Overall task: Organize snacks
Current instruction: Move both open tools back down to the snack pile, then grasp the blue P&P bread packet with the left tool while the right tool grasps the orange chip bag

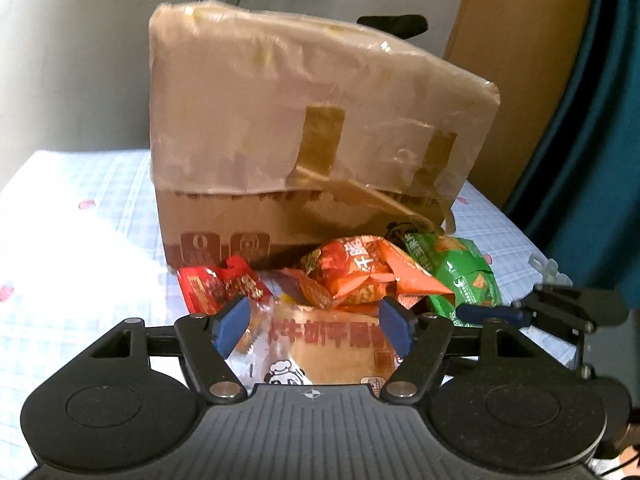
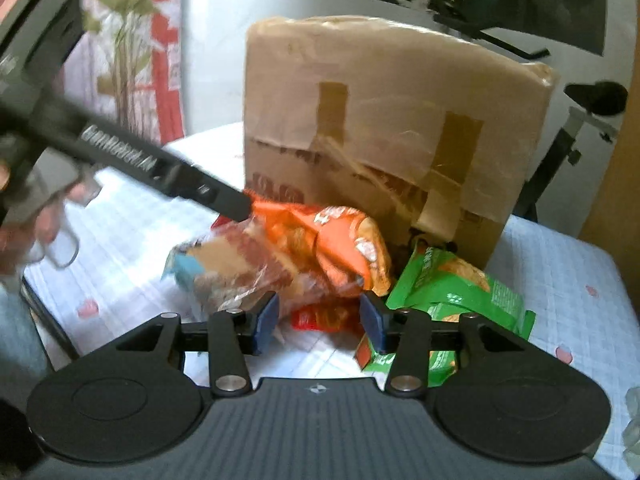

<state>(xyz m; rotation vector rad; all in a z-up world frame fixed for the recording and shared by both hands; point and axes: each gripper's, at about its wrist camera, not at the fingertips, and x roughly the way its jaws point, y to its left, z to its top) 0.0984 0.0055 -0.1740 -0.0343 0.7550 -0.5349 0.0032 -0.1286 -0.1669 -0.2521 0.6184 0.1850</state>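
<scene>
While our left gripper [image 1: 314,330] stands open astride the bread packet [image 1: 320,344], lying crosswise dead ahead, our right gripper [image 2: 318,322], half-open and empty, nears the red snack [image 2: 320,318].

Soft daylight fills the room, and on the left it washes the checked tablecloth [image 1: 72,264] out to plain white glare, while the taped cardboard box [image 1: 304,128] shines dully under its plastic wrap. Both views bend hard toward the corners, where the edges go dark and round. The right wrist view is the softer one: the other gripper's arm [image 2: 132,160] and the snack packets [image 2: 304,248] are smeared with motion blur.
</scene>
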